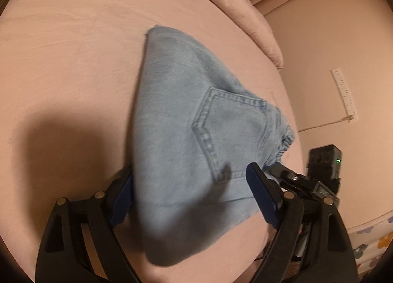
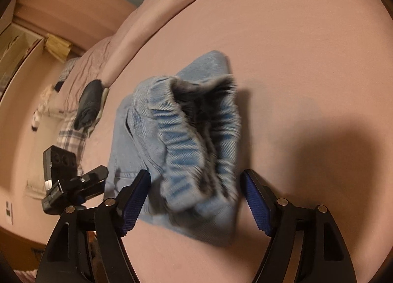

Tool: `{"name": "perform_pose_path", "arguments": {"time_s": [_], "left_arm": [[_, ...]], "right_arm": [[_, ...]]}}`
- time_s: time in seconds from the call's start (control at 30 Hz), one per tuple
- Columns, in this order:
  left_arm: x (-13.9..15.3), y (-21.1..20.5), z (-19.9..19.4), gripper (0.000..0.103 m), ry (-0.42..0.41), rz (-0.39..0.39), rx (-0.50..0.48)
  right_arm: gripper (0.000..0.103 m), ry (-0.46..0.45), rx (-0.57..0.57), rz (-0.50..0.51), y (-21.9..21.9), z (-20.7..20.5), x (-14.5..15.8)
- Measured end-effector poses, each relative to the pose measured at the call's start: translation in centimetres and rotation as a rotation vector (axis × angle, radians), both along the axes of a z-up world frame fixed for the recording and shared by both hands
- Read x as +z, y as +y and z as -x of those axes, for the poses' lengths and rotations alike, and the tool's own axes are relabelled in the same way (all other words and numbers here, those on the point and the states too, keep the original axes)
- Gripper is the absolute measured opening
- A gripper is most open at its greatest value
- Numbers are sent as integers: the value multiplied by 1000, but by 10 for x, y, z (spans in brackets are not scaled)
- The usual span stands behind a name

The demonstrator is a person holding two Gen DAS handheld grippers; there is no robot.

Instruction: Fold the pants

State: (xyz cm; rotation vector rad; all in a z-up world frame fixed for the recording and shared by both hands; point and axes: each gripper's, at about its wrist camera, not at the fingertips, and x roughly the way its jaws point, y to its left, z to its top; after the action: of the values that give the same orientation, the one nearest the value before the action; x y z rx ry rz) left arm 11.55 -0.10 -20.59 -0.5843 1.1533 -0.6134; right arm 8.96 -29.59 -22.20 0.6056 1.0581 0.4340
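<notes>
The pants point(image 1: 186, 120) lie as a compact bundle on the bed point(image 1: 73, 62), seemingly nearly folded, both grippers point(image 1: 191, 192) point(image 2: 196, 192) spread wide, gripping nothing.

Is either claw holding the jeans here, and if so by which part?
Neither. Both the left claw and the right claw stand open over the folded jeans, fingers apart at either side, none pinching the denim.
</notes>
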Motion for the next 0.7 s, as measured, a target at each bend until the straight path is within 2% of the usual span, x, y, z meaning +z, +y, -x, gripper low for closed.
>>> {"name": "perform_pose_path", "arguments": {"time_s": [0.3,0.4,0.47,0.53,0.63,0.7], "left_arm": [[-7,-13,-14,86,-8,34,-18],[-7,-18,-17,76,-20,13,-9],[-11,-12,-17,61,-8,1,14],[-12,-7,-17,51,7,-2,34],[-13,-6,-15,47,4,-28,51],[-10,-11,-14,43,-13,-62,53]], "right_arm": [[77,-55,5,-21,7,-12,-2],[71,-83,-18,32,15,-8,0],[69,-92,-36,74,20,-6,3],[66,-100,-56,117,24,-4,6],[61,-127,-79,199,32,2,12],[54,-164,-92,275,41,8,20]]}}
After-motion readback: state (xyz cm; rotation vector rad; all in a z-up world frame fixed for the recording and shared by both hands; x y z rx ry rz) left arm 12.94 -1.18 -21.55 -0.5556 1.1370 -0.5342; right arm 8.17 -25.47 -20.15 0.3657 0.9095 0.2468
